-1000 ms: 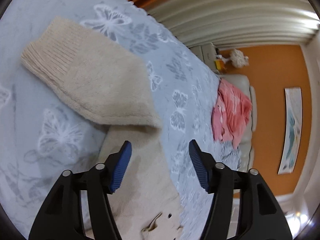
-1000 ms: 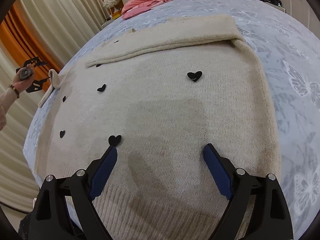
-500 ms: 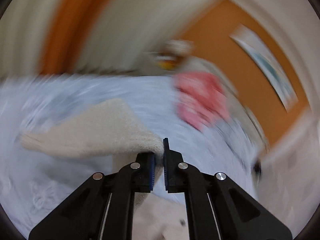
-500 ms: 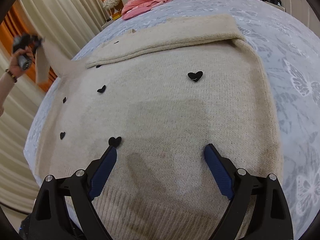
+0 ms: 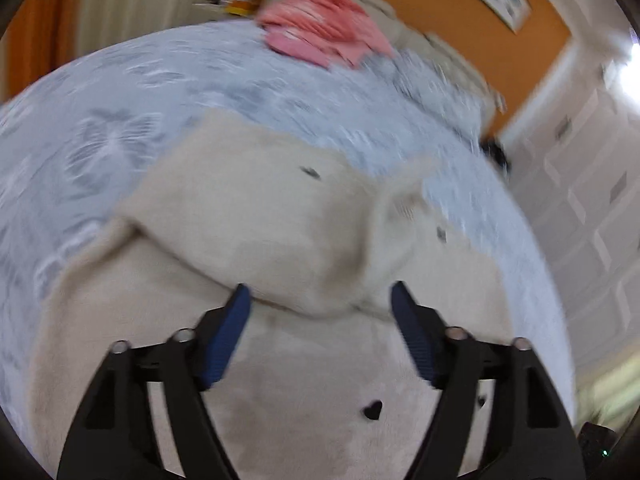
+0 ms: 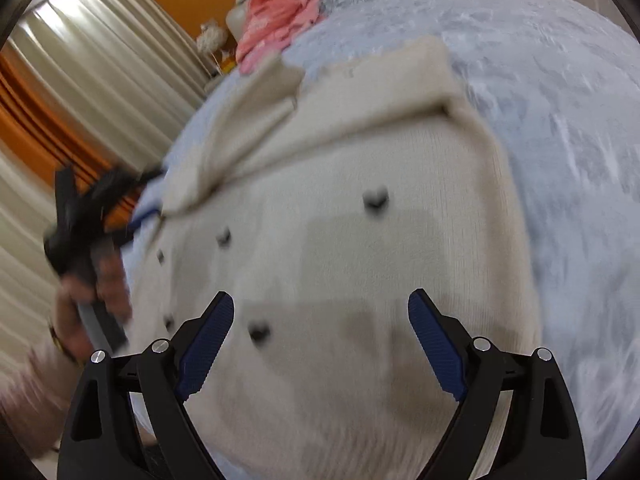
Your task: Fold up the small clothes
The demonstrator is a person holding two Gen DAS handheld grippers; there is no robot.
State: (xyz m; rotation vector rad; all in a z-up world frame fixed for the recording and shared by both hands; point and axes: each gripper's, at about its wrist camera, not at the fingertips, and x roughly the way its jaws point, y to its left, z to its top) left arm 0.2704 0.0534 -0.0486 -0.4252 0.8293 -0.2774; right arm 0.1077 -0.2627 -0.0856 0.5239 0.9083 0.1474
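Your left gripper [image 5: 320, 320] is opening above the cream sweater [image 6: 360, 280], its folded sleeve [image 5: 256, 216] lying free ahead. Your right gripper [image 6: 320, 336] hangs released over the sweater, gripping nothing.

The sweater [image 6: 352, 280] lies flat on the bed [image 6: 560, 100], both sleeves folded across its upper part. The left sleeve [image 5: 248, 208] lies just ahead of the left gripper [image 5: 320, 300] — its jaws are opening, nothing between them. The right gripper [image 6: 320, 312] hovers over the sweater's lower body. A second garment [image 6: 280, 12] lies at the bed's far end — well apart from the sweater.
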